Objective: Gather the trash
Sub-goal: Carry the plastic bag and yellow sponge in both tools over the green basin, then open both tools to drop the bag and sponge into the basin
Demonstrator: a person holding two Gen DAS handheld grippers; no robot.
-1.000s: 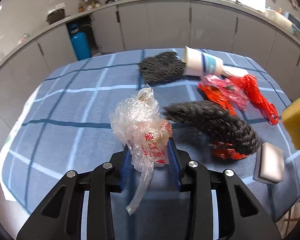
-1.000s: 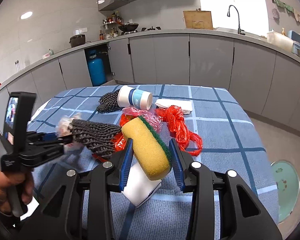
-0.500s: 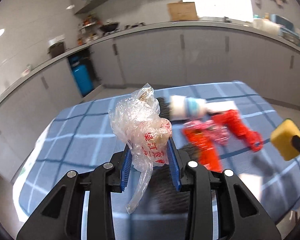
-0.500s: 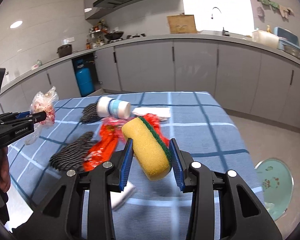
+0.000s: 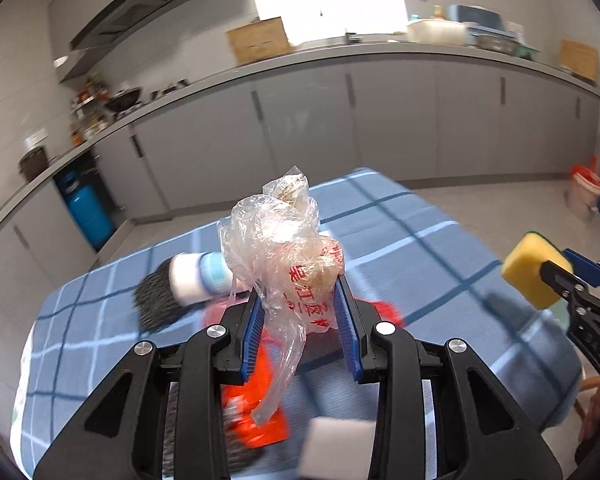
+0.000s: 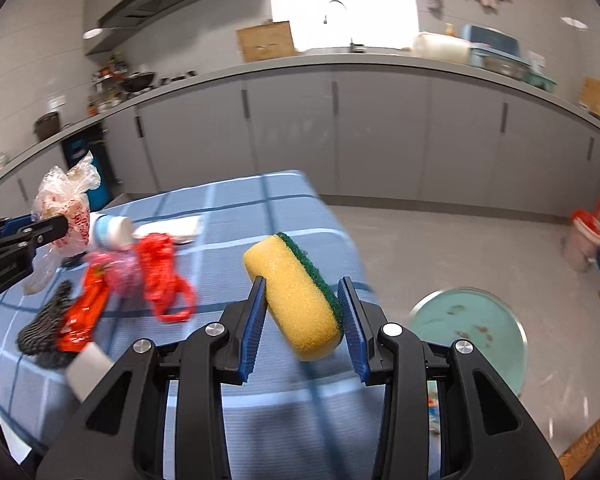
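Note:
My left gripper (image 5: pixel 300 304) is shut on a crumpled clear plastic bag (image 5: pixel 284 240) with red print, held up above the blue checked table (image 5: pixel 400 232). My right gripper (image 6: pixel 304 308) is shut on a yellow sponge (image 6: pixel 296 296) with a green scouring side, past the table's right edge. The same sponge (image 5: pixel 534 270) shows at the right of the left wrist view. The bag (image 6: pixel 66 208) also appears at the left of the right wrist view. A round teal trash bin (image 6: pixel 468 332) stands on the floor, right of the table.
On the table lie red plastic bags (image 6: pixel 160 276), an orange wrapper (image 6: pixel 82 312), dark mesh scrubbers (image 6: pixel 44 328), a white-and-blue cup (image 6: pixel 112 232) on its side, a white napkin (image 6: pixel 172 226) and a white block (image 6: pixel 88 368). Grey cabinets (image 6: pixel 380 136) line the far wall.
Both grippers have lifted and swung to the right, off the table's middle, each keeping its hold. The teal bin has come fully into the right wrist view.

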